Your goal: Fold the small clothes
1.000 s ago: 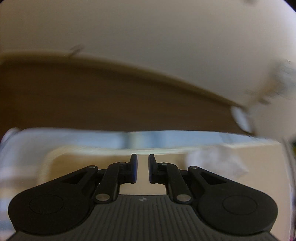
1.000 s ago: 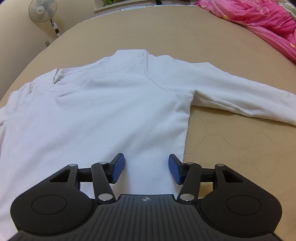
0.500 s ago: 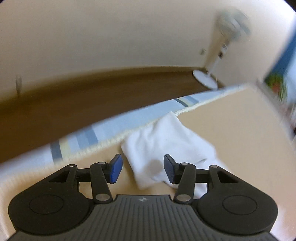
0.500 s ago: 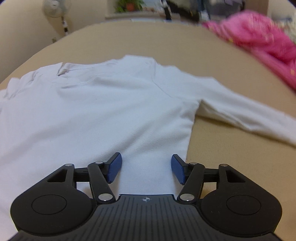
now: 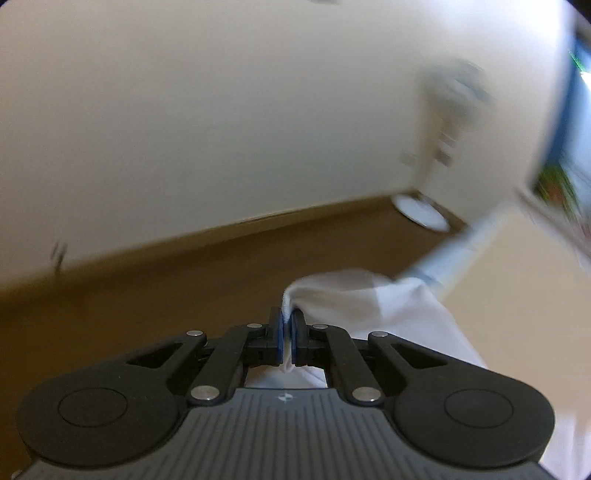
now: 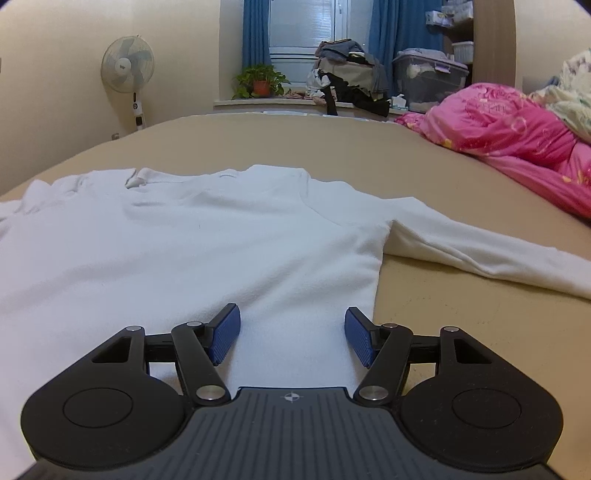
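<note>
A white long-sleeved shirt (image 6: 192, 251) is lying spread flat on the tan bed (image 6: 369, 158), its collar at the far side and its hem toward the near edge. The fabric is looking soft and mostly smooth, with slight rumpling around the collar and the far left shoulder. Its right sleeve (image 6: 487, 251) is stretching out to the right across the bed, lying flat with a shallow crease along it.

The right tongs (image 6: 291, 336) are hanging released, blue pads wide apart, over the near right part of the shirt's body, close to its side seam; whether they are touching the cloth cannot be told.

The left wrist view is showing what the right one is not: the left tongs (image 5: 286, 334) are clenched on a fold of white cloth (image 5: 369, 306), which is rising as a thin ridge between the pads and draping away to the right onto the bed. This view is blurred, so which part of the shirt this is cannot be told. Beyond it, a brown floor (image 5: 166, 280) and a pale wall (image 5: 221, 110) are showing.

Only the right wrist view is taking in the room: a pink quilt (image 6: 509, 147) bunched at the far right of the bed, a standing fan (image 6: 129, 74) at the far left, a potted plant (image 6: 260, 81) and a heap of clothes (image 6: 351, 81) on the windowsill between blue curtains (image 6: 253, 33).
</note>
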Motion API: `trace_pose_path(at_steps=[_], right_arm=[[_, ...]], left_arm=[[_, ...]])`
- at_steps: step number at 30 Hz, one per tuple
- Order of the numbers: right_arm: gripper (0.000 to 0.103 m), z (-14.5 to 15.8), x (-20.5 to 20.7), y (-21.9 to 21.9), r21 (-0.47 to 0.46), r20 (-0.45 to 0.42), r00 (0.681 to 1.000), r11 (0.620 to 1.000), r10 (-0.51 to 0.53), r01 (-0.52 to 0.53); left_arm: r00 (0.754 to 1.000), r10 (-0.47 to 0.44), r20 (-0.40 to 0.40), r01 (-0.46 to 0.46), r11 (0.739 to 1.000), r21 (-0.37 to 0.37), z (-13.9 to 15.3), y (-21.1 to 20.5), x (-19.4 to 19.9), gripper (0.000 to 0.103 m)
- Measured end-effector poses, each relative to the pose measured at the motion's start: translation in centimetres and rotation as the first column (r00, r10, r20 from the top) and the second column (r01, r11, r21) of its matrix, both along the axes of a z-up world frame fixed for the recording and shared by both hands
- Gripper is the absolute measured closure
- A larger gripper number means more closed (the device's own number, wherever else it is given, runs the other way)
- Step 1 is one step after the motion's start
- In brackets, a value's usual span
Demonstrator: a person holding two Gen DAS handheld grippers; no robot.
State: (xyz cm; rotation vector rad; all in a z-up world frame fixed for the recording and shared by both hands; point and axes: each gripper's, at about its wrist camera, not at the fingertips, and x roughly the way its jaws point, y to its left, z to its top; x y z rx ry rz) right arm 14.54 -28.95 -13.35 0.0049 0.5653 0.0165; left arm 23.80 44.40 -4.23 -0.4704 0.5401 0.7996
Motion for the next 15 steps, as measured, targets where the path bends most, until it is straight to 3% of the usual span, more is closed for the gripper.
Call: trace_pose_path(at_steps=[3, 7, 8, 11, 13, 15], right_arm=[[0.038, -0.1, -0.1, 0.8, -0.04, 0.002, 1.0, 0.999, -0.004, 0.004], [0.037, 0.0, 0.2, 1.1, -0.066, -0.009, 1.0, 0.998, -0.006, 0.005], [0.037, 0.2, 0.3, 1.0, -0.062, -0.022, 1.0, 0.998, -0.005, 0.004], [0.038, 1.7, 1.2, 0.5, -0.027, -0.093, 0.995, 1.0, -0.017, 0.014], [0.038, 3.4, 1.3, 0.1, 0.009, -0.12, 0.991, 0.998, -0.058, 0.059], [0.038, 5.4, 0.9, -0.5, 0.062, -0.128, 0.989, 0.995, -0.074, 0.082]], left_arm=[[0.997, 0.08, 0.009, -0.079, 0.992, -0.095, -1.1, 3.4, -2.1, 0.098], [0.993, 0.113, -0.022, -0.114, 0.989, -0.096, -1.2, 4.5, -2.7, 0.086], [0.995, 0.095, -0.005, -0.095, 0.992, -0.087, -1.0, 4.3, -2.7, 0.078], [0.998, 0.064, 0.0, -0.064, 0.998, -0.02, 0.2, 2.9, -2.1, 0.074], [1.0, 0.006, 0.021, -0.005, 0.999, -0.04, 1.6, 0.8, -1.5, 0.074], [0.992, -0.116, 0.041, 0.119, 0.989, -0.084, 2.0, -1.9, -0.7, 0.074]])
